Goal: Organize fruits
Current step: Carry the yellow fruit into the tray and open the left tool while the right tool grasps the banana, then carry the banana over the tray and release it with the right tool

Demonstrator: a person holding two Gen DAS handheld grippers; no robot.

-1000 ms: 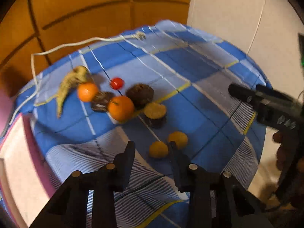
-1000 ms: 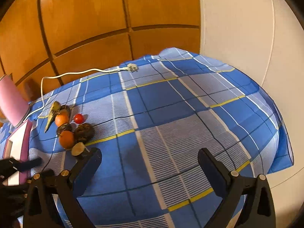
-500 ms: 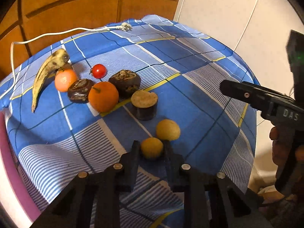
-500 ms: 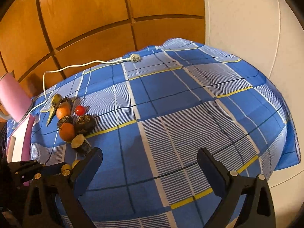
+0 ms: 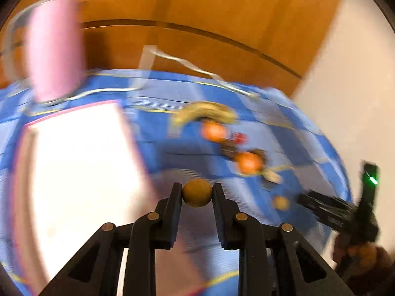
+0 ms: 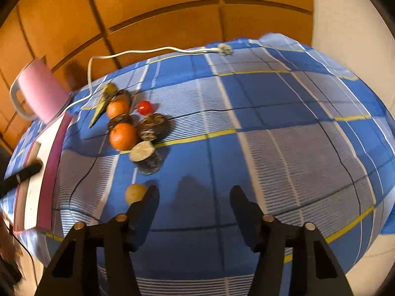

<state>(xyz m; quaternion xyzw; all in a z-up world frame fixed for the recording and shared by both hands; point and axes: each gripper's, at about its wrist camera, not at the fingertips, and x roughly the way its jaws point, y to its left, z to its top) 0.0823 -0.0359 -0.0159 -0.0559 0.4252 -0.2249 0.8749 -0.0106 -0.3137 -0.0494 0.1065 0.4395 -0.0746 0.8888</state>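
The left tongs (image 5: pixel 197 193) are closed on a small yellow fruit (image 5: pixel 197 193), pinched between both tips and lifted clear of the blue checked cloth (image 6: pixel 246 98) that covers the surface. That view is smeared with motion, so the carry looks to be the step in hand, and the likely target is the white tray with the pink rim (image 5: pixel 74 160) lying at the left, close below the tongs. The right tongs (image 6: pixel 193 194) hang wide apart, holding nothing, above a bare patch of cloth; a second small yellow fruit (image 6: pixel 135 193) sits on the cloth just beside the left tip, not between the tips. Farther off the rest of the fruit lies in a loose cluster — a banana (image 6: pixel 103 100), two oranges (image 6: pixel 122 135), a little red tomato (image 6: pixel 144 107), and some dark brown pieces, one showing a pale cut face (image 6: pixel 145 156). A pink jug (image 6: pixel 40 93) stands at the far left with a white cable (image 6: pixel 138 51) trailing past it. Next, I would judge, the held fruit needs lowering over the tray and a gentle release low down so that it does not roll — whether the tray has a raised lip I cannot tell.
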